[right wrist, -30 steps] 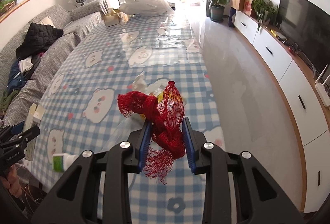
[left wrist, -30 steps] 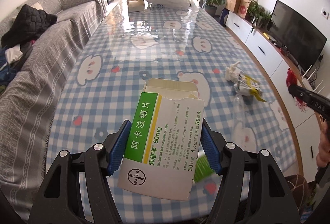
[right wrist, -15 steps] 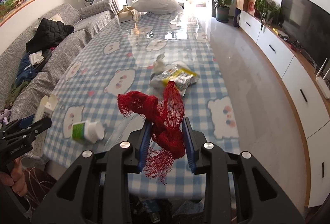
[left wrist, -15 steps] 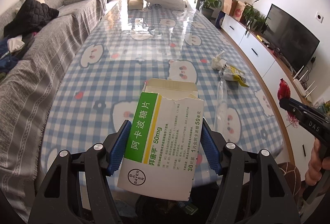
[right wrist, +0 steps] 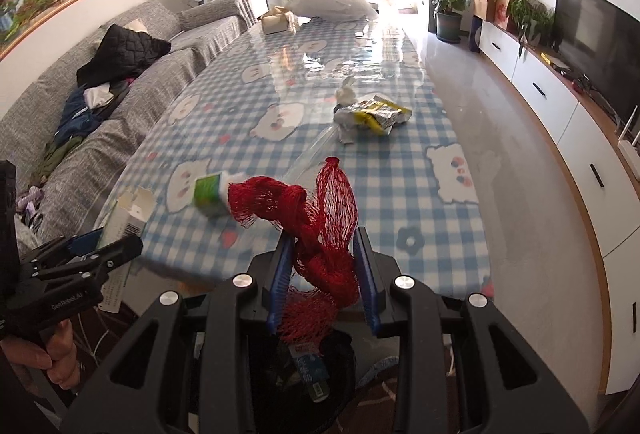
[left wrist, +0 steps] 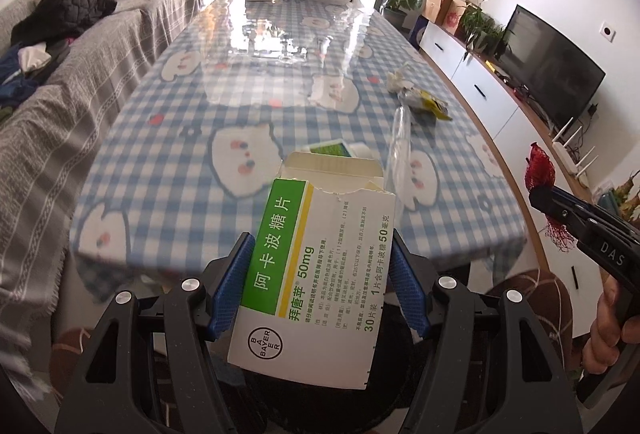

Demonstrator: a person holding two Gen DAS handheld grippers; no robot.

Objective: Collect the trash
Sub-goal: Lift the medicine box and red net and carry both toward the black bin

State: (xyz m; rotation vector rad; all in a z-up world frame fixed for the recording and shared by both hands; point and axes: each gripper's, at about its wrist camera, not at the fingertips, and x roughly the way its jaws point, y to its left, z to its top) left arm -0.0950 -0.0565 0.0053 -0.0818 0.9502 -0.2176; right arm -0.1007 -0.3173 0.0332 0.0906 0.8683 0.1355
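Note:
My left gripper [left wrist: 320,286] is shut on a torn white and green medicine box [left wrist: 316,274], held off the near end of the table above a dark bin [left wrist: 312,402]. My right gripper [right wrist: 323,274] is shut on a red mesh net bag [right wrist: 320,218], held over a black trash bin [right wrist: 312,374] with trash inside. Each gripper shows in the other view: the right one [left wrist: 538,196] with the red mesh, the left one [right wrist: 116,242] with the box. On the blue checked tablecloth [right wrist: 360,194] lie a green and white container [right wrist: 210,192], a crumpled yellow and silver wrapper [right wrist: 372,114] and a clear plastic piece [left wrist: 400,138].
A grey covered sofa [right wrist: 132,74] with clothes runs along the left of the table. White cabinets [right wrist: 560,102] and a TV [right wrist: 592,30] line the right wall. A white plastic bag [right wrist: 328,2], a small box [right wrist: 276,20] and plants stand at the table's far end.
Both grippers have pulled back from over the table to beyond its near edge and lowered, each still holding its item. The bin has come into view under them.

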